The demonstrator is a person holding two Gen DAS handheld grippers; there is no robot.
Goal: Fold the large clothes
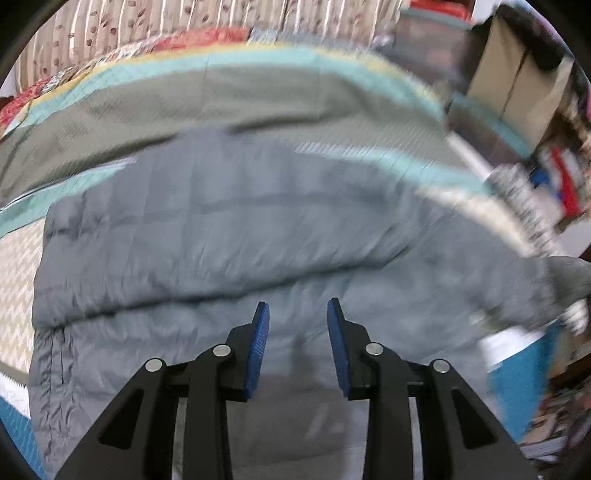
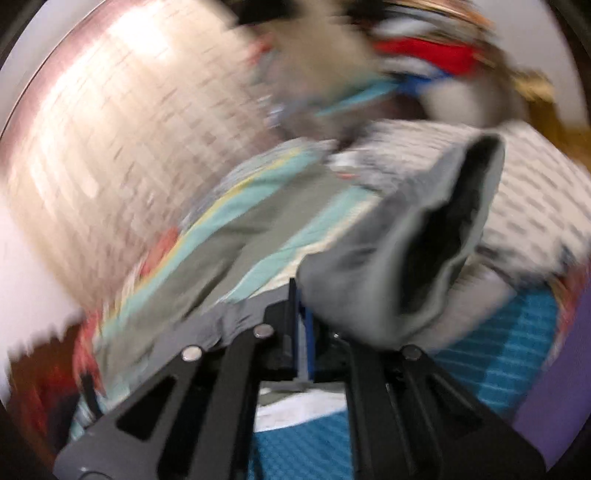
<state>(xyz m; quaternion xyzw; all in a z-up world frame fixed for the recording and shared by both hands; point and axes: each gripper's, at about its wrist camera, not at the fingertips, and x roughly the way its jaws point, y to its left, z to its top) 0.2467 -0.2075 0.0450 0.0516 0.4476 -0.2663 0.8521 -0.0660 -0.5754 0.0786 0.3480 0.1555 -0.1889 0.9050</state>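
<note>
A large grey quilted jacket point(image 1: 229, 236) lies spread on the bed, one sleeve folded across its body. My left gripper point(image 1: 298, 314) hovers open and empty just above the jacket's lower part. My right gripper point(image 2: 303, 314) is shut on the jacket's other sleeve near its cuff point(image 2: 417, 251). The open cuff hangs over the right finger and shows its dark inside. That sleeve end also shows at the right edge of the left wrist view point(image 1: 554, 280). The right wrist view is heavily blurred.
The bed has a striped quilt point(image 1: 184, 96) in teal, olive and yellow, with a teal blanket point(image 2: 509, 354) at the near edge. A floral curtain point(image 1: 184, 22) hangs behind. Clutter and a cardboard box point(image 1: 517, 85) stand at the right.
</note>
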